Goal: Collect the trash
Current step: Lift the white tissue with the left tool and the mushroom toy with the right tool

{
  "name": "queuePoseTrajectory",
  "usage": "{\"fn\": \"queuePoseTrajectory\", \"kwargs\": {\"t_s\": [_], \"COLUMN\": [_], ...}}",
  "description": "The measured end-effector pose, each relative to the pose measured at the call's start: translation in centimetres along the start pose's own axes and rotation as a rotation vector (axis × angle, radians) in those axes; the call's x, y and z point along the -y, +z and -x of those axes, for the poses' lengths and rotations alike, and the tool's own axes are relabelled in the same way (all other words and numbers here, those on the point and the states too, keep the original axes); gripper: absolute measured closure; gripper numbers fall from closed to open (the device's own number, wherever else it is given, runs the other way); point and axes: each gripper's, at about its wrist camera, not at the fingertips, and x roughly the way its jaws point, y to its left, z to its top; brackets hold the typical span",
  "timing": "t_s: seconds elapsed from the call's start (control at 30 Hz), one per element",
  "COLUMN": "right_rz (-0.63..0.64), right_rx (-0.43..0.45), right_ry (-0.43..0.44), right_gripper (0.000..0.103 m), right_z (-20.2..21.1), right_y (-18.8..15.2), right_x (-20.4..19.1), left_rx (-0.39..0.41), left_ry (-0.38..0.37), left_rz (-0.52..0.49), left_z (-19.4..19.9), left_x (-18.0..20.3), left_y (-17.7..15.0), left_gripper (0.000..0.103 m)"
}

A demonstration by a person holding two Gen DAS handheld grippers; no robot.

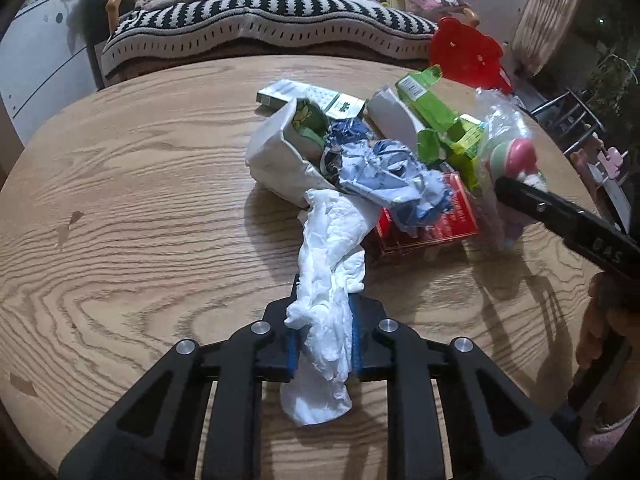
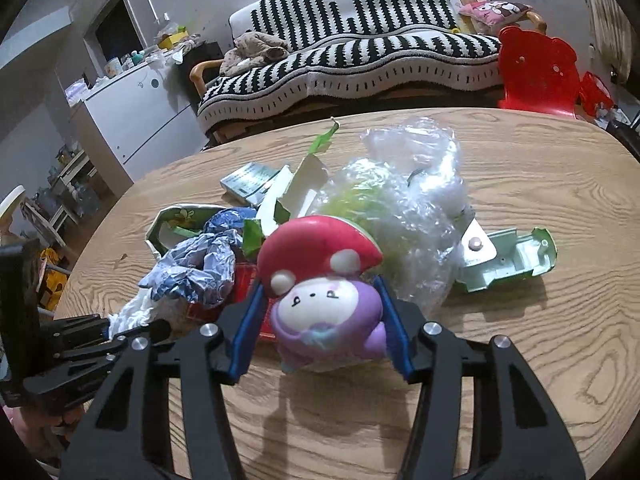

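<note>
A long crumpled white tissue (image 1: 328,248) lies on the round wooden table (image 1: 120,200), trailing from the trash pile toward the front edge. My left gripper (image 1: 326,292) is shut on its middle, and both ends hang out past the blue pads. A squishy mushroom toy (image 2: 320,304) with a red cap and purple body sits in a clear wrapper at the pile's near side. My right gripper (image 2: 318,280) straddles it, and the pads touch its cap and its side. One of that gripper's fingers (image 1: 560,216) shows at the right in the left wrist view.
The pile holds a crumpled blue wrapper (image 1: 392,176), a white paper bag (image 1: 276,152), torn green cartons (image 1: 432,108), a red box (image 1: 460,216) and clear plastic film (image 2: 412,200). A pale green plastic shell (image 2: 508,260) lies to the right. A red chair (image 2: 540,72) and a striped sofa (image 2: 360,52) stand behind.
</note>
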Motion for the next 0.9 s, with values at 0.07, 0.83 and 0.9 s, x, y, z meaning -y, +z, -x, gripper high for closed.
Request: {"fn": "queuePoseTrajectory", "kwargs": {"t_s": [0.07,0.83,0.9], "right_rz": [0.001,0.029,0.032], "right_rx": [-0.001,0.010,0.006], "right_ry": [0.001,-0.033,-0.034], "right_gripper": [0.049,0.049,0.049], "right_z": [0.1,2.3,2.4], "right_y": [-0.1,-0.4,-0.4], "right_x": [-0.2,-2.3,-2.1], "left_rx": [0.017,0.042,0.038], "left_ry": [-0.007,-0.008,-0.006], "left_rz": [-0.006,-0.013,-0.014], "left_z": [0.8,3.6,3.6], "left_x": [-0.2,-0.9,-1.1], "left_y": [-0.1,-1.3,-1.3], "left_gripper": [0.085,0.085,0.085]}}
